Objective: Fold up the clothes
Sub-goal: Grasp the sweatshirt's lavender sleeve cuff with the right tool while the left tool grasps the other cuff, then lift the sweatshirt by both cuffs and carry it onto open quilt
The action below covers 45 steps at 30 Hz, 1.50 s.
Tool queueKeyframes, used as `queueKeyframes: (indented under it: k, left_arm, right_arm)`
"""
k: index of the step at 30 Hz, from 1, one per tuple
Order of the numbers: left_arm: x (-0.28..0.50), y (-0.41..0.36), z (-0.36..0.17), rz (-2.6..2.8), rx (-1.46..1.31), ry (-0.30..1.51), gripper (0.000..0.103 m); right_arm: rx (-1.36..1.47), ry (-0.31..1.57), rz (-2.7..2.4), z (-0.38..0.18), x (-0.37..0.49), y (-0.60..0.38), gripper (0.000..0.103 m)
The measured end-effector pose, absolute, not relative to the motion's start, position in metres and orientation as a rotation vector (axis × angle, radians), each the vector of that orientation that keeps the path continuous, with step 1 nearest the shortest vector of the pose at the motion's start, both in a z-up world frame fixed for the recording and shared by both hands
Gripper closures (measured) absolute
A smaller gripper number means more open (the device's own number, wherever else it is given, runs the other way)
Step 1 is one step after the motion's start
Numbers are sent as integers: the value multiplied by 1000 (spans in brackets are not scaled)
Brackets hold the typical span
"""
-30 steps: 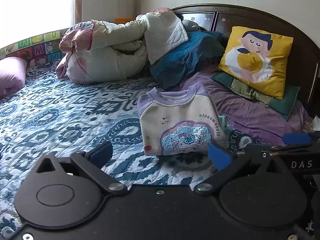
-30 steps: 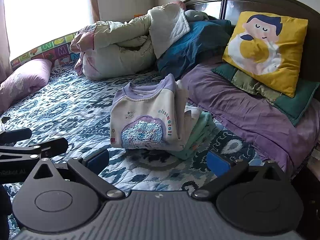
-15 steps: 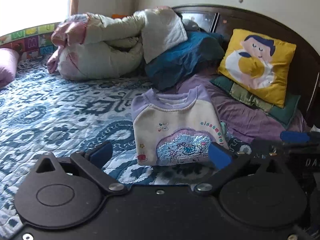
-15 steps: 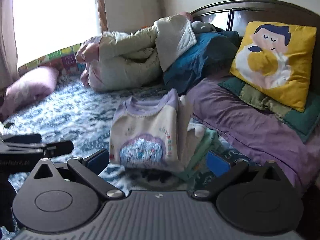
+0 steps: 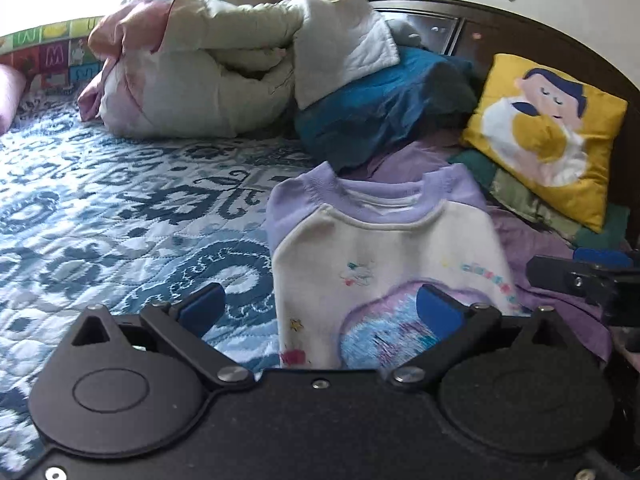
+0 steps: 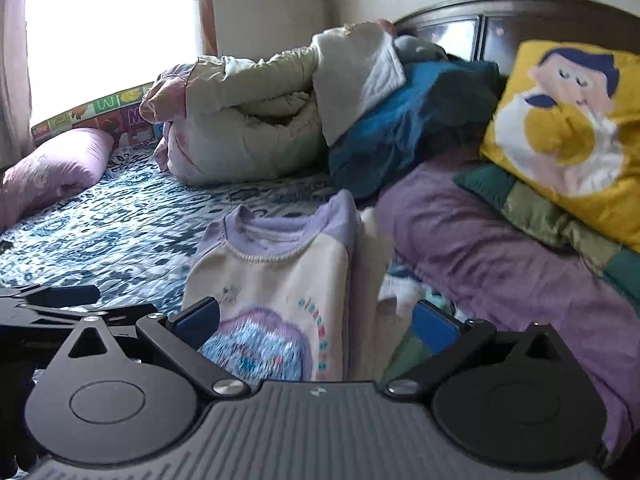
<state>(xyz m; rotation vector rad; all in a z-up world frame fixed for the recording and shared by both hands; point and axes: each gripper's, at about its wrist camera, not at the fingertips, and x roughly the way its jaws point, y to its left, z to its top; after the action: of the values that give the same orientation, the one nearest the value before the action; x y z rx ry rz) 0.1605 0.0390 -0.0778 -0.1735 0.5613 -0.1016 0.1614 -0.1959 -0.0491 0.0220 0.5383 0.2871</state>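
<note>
Both sets of fingers stand wide apart with nothing between them. The left gripper [image 5: 320, 312] shows its blue fingertips [image 5: 202, 307] spread in front of the sweater, and the right gripper [image 6: 316, 320] is splayed the same way, one blue pad [image 6: 434, 326] low at the right of the stack. The left gripper's dark arm also shows at the left edge of the right wrist view, and the right gripper's at the right edge of the left wrist view; neither touches the clothes as far as I can tell.

Going down in size: the bed [image 5: 100, 208] carries everything, under a blue and white patterned quilt, with a dark wooden headboard [image 6: 460, 24] behind. A bundled pale comforter [image 5: 192, 92] lies at the far side near the bright window, and a purple sheet [image 6: 480, 260] covers the bed's right part. A teal pillow [image 6: 400, 128] leans against the comforter, touching it. A yellow cushion [image 5: 548, 132] with a cartoon figure rests on a green pillow [image 6: 540, 208] against the headboard. A pink pillow [image 6: 52, 168] lies far left.

The sweater [image 5: 380, 264], cream with lilac collar and a sequinned patch, lies folded on top of a small stack [image 6: 404, 344] of folded clothes, on the quilt just beside the purple sheet, close before both grippers.
</note>
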Motion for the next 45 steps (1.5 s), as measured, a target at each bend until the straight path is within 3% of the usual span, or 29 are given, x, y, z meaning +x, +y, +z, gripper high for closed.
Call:
queueKeyframes:
  k: [6, 8, 10, 11, 14, 16, 17, 18, 21, 29, 37, 45]
  left_arm:
    - [195, 55, -109, -159, -274, 590, 5]
    - [203, 59, -118, -167, -303, 604, 11]
    - [211, 61, -125, -182, -324, 623, 22]
    - [215, 63, -128, -190, -335, 632, 23]
    - [224, 64, -137, -216, -359, 656, 36]
    - [225, 63, -138, -235, -369, 660, 69]
    - [223, 62, -136, -227, -365, 656, 77]
    - [219, 60, -132, -215, -353, 650, 97]
    - [206, 57, -119, -197, -310, 624, 99]
    - [140, 59, -38, -280, -262, 482, 99]
    - [60, 85, 55, -273, -237, 360, 100]
    - [-32, 125, 101, -191, -202, 294, 100]
  right_arm:
    - [-10, 570, 310, -69, 194, -186, 30]
    - [-24, 585, 311, -76, 201, -182, 35]
    - [-35, 599, 326, -82, 204, -178, 46]
    - [-42, 605, 328, -85, 205, -176, 52]
    - [-61, 615, 322, -91, 208, -172, 60]
    - [-67, 623, 318, -93, 209, -171, 68]
    - [-69, 624, 316, -93, 209, -171, 73]
    - [-67, 627, 320, -94, 210, -170, 82]
    - [-82, 621, 323, -91, 209, -170, 93]
    - [-76, 545, 372, -49, 177, -171, 94]
    - [34, 456, 495, 29, 124, -175, 94]
    - [82, 393, 672, 87, 71, -148, 94]
